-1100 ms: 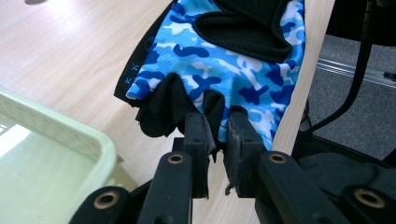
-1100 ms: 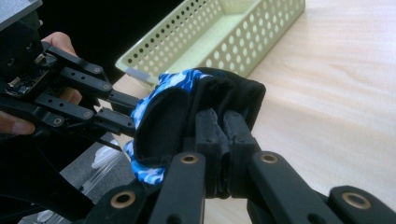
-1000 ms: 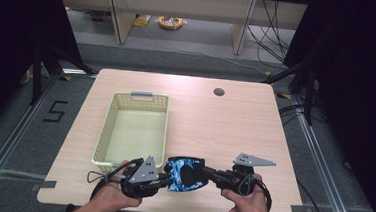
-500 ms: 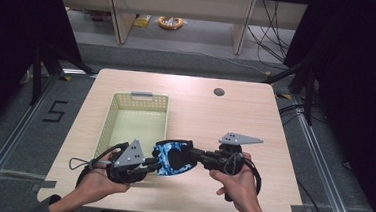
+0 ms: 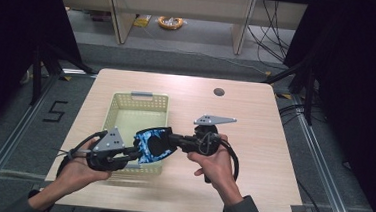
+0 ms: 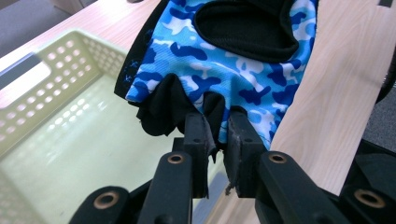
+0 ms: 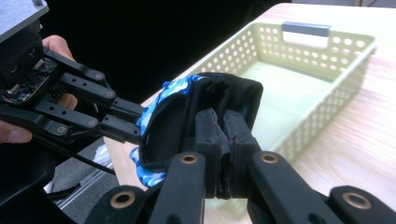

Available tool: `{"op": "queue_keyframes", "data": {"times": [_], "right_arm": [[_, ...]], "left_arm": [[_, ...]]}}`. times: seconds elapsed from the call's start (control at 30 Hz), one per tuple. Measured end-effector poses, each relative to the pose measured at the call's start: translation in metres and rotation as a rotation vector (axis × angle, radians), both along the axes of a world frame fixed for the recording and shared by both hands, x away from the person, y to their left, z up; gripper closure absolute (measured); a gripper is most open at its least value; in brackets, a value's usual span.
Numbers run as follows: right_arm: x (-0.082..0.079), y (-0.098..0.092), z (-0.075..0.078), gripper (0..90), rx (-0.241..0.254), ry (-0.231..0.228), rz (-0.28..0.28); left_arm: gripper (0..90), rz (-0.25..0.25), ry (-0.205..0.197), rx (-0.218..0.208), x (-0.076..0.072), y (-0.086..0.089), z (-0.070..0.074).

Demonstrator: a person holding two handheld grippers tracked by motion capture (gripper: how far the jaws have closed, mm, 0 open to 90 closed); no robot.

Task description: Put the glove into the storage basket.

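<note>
While both my grippers, L (image 5: 135, 155) & R (image 5: 173, 141), pinch the glove (image 5: 154, 143) at frame centre, over the basket (image 5: 141, 98) near rim, I'm mid-carry; next: move it further in over basket, then let go.

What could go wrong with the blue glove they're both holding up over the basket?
The left gripper pinches only a thin edge of the glove, so the cloth might slip free. The right gripper grips the other side, and pulling apart could stretch it. The glove hangs over the near wall of the basket, so a drop could land outside.
</note>
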State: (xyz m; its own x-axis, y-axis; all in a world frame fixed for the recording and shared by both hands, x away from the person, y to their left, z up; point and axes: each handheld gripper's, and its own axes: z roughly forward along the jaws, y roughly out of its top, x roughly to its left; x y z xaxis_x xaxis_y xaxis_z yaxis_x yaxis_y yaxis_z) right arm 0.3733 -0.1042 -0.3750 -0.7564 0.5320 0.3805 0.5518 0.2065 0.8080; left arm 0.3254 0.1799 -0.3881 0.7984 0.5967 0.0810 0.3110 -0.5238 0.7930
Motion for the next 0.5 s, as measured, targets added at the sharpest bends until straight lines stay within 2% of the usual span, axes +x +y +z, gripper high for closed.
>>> {"op": "queue_keyframes", "data": {"times": [0.03, 0.07, 0.1, 0.13, 0.17, 0.2, 0.23, 0.27, 0.3, 0.37, 0.5], "right_arm": [[0.002, 0.004, 0.000, 86.6, 0.006, -0.006, 0.009], [0.003, 0.008, 0.001, 86.6, 0.009, 0.020, 0.009], [0.006, 0.013, -0.001, 86.6, 0.006, 0.000, 0.015], [0.007, 0.017, -0.001, 86.6, 0.006, 0.011, 0.017], [0.010, 0.021, -0.001, 86.6, -0.002, -0.002, 0.025], [0.010, 0.025, -0.002, 86.6, 0.007, 0.028, 0.018], [0.014, 0.028, -0.003, 86.6, 0.002, 0.014, 0.023], [0.015, 0.033, -0.004, 86.6, -0.001, 0.032, 0.023], [0.017, 0.036, -0.004, 86.6, -0.018, 0.032, 0.015], [0.021, 0.045, -0.008, 86.6, -0.004, 0.039, 0.028], [0.027, 0.055, -0.014, 86.6, -0.027, 0.051, 0.022]], "left_arm": [[79.4, 0.009, 0.002, 0.006, 0.000, 0.004, 0.000], [79.4, 0.011, 0.002, 0.013, 0.001, 0.007, 0.000], [79.4, 0.016, 0.005, 0.014, 0.002, 0.011, 0.000], [79.4, 0.024, 0.005, 0.022, 0.004, 0.015, 0.000], [79.4, 0.040, 0.009, 0.012, 0.005, 0.018, -0.001], [79.3, 0.044, 0.011, 0.017, 0.007, 0.022, -0.002], [79.3, 0.051, 0.018, 0.013, 0.008, 0.026, -0.003], [79.3, 0.051, 0.018, 0.014, 0.010, 0.030, -0.004], [79.3, 0.064, 0.024, 0.010, 0.011, 0.033, -0.005], [79.4, 0.074, 0.030, 0.013, 0.014, 0.039, -0.009], [79.3, 0.092, 0.047, 0.026, 0.018, 0.047, -0.016]]}}
